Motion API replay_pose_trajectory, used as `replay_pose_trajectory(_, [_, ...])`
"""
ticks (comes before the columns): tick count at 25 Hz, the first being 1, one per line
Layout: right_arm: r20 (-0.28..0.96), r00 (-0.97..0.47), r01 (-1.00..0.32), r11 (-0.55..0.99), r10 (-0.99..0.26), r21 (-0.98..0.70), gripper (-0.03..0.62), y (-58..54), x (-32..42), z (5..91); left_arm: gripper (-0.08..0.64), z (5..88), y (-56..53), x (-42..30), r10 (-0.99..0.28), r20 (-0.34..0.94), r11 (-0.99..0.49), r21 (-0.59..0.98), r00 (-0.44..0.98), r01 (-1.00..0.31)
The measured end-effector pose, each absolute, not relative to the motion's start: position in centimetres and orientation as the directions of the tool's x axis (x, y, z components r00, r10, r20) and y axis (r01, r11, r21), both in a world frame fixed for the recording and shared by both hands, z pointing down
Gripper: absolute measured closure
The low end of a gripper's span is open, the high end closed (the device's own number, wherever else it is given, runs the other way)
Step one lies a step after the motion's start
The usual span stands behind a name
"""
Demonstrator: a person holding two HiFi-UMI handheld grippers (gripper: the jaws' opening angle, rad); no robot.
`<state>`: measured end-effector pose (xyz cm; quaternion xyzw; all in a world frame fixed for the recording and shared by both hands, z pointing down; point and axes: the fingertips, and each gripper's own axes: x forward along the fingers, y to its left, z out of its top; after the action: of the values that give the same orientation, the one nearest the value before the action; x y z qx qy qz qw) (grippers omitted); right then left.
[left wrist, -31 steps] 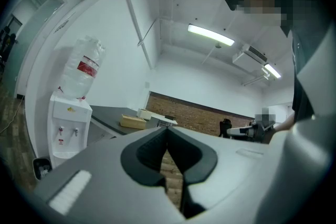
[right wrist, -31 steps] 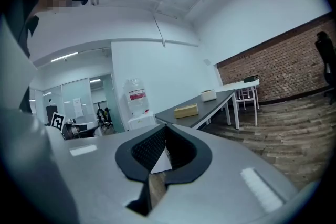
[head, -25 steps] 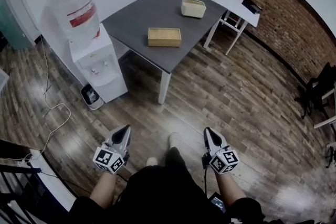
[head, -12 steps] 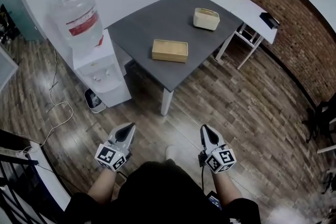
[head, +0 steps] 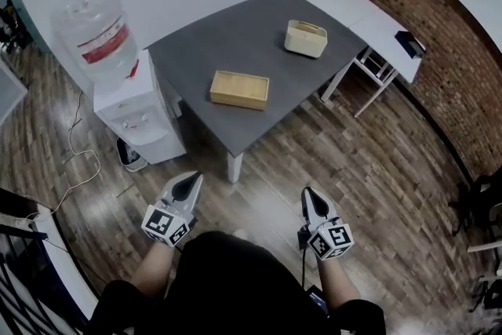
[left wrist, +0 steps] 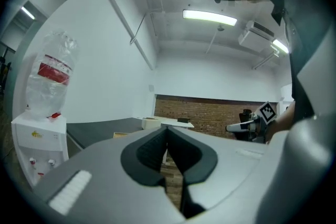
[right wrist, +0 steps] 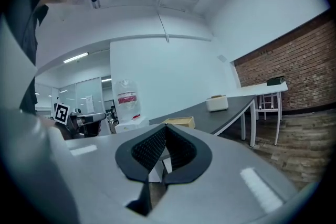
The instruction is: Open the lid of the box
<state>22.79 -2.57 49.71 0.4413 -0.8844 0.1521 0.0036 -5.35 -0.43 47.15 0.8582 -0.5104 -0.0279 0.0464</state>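
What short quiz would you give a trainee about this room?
1. True or false: the wooden box sits on top of the water cooler.
2. How many things lie on the grey table? A. one B. two C. five
3. Fill in: the left gripper and the right gripper both have their jaws ____ and hold nothing.
Key: 1 false, it lies on the table. 2 B. 3 shut.
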Motion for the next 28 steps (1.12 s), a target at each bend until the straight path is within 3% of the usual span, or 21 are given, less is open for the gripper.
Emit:
replay_pose_trajectory(14, [0.171, -0.627, -0.769, 0.568, -0.760, -0.292, 0.589, -9.5, 21.3, 51.4, 0.560, 48.7, -6.2, -7.5, -0.902, 0.044, -0.418, 0.159, 0.429, -0.895])
replay_pose_trajectory(28, [0.187, -0.538, -0.834, 0.486, -0.822, -0.262, 0.589, -18.6, 20.8, 50.5, 0.560, 48.7, -18.4, -8.9, -0.860, 0.034, -0.500, 0.150, 0.510, -0.853])
